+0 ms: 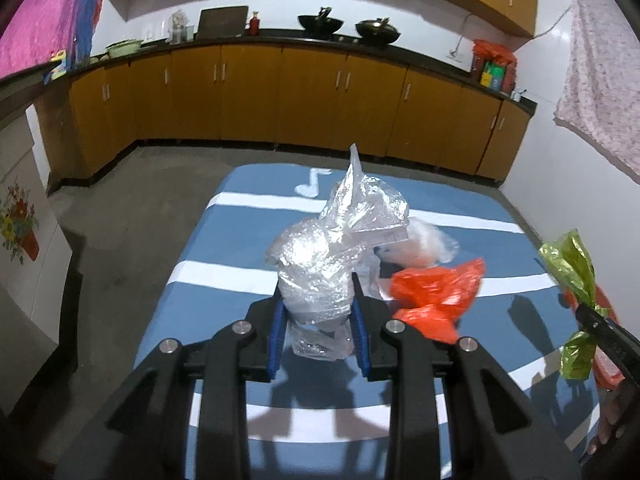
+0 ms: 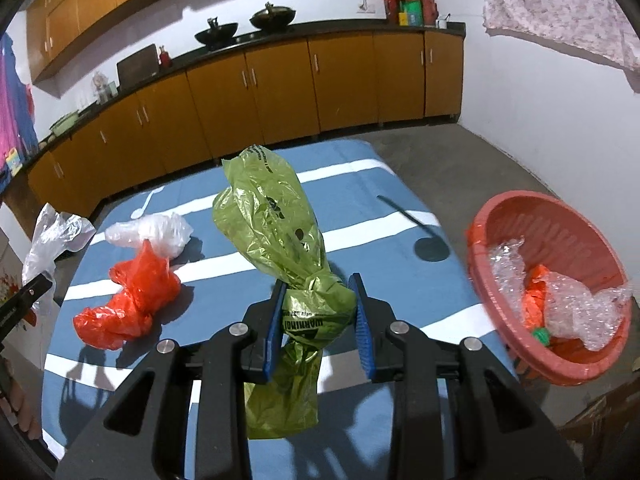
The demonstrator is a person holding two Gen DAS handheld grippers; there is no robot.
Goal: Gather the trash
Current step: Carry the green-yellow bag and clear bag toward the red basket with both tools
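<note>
Above the blue bedspread with white stripes, both grippers point forward and downward, each carrying a piece of trash clear of the fabric.

Left gripper: jaws clamped on a crumpled wad of clear plastic film and bubble wrap. The blue pads press its narrow lower part; the bulk stands up above the fingers, with a thin point of film at the top and a short tail hanging below. In the right wrist view, this same gripper appears at the left edge as a black fingertip with pale film beside it.

Right gripper: jaws clenched on a translucent olive-green plastic bag with black print. The grip sits at the bag's twisted waist. One puffed lobe rises above the fingers and a looser tail hangs below them, casting a shadow on the bedspread. In the left wrist view, the green bag shows at the far right, pinched in a black finger.

Still lying on the bedspread: a crumpled orange-red plastic bag and, touching its far end, a crumpled white translucent plastic bag.

Container: a round salmon-red plastic basket with slotted walls sits to the right of the bed, past its edge, tilted so its opening faces the camera. Inside it lie bubble wrap, an orange plastic scrap and a small green item that is too small to identify.
</note>
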